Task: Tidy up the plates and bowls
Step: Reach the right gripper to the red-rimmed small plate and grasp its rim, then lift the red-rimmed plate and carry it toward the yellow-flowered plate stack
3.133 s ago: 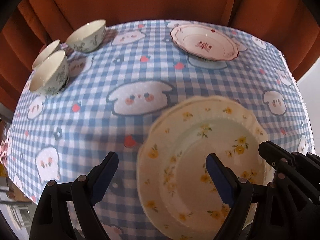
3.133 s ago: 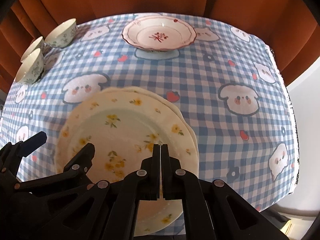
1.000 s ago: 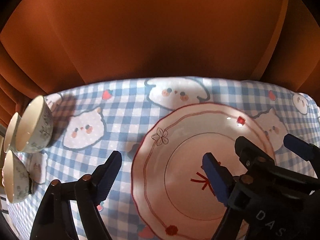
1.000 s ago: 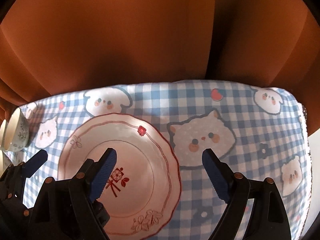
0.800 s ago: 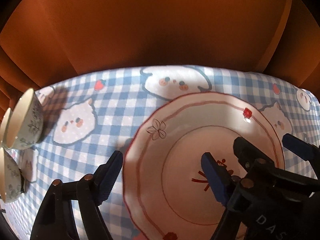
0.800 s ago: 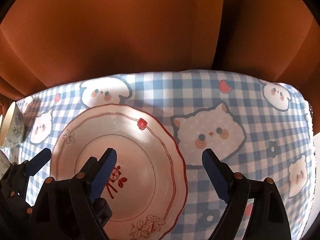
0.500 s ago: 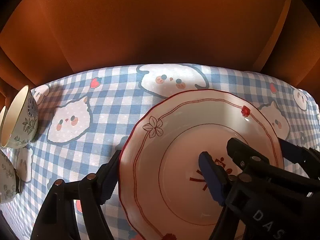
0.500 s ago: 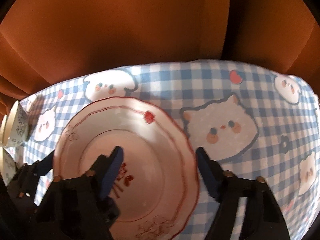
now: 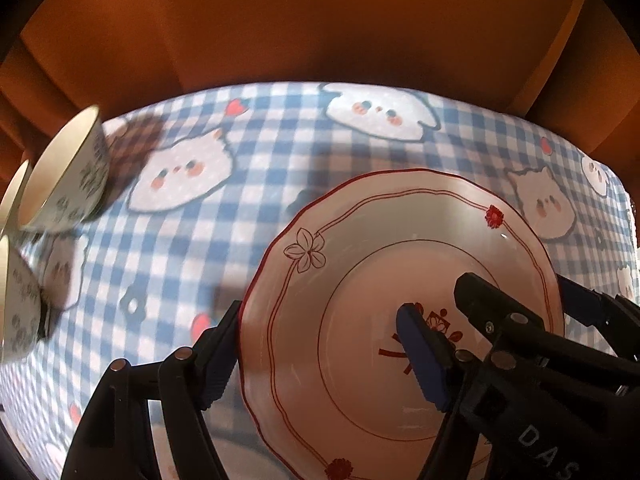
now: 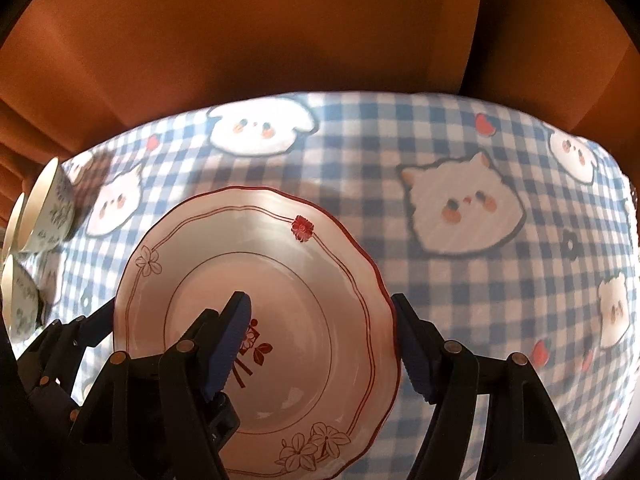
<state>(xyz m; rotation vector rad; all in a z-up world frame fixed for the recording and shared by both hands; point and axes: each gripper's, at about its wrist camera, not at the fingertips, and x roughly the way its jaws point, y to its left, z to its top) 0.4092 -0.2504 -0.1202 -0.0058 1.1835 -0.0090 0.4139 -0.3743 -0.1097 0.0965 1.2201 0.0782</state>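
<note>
Your left tool [image 9: 320,354] and right tool [image 10: 322,340], both spread wide, straddled opposite rims of red-trimmed white scalloped plate [image 10: 280,280] near table's far edge.

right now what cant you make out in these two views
- Red-rimmed plate: its near edge, left wrist view, hidden behind the left gripper.
- Same plate, right wrist view: bottom rim cut by the frame; the right gripper covers part of its centre motif.
- Bowls: cut off at the left edge in both views, blurred, so their count is unclear.
- Whether either gripper touches the plate: cannot tell.
</note>
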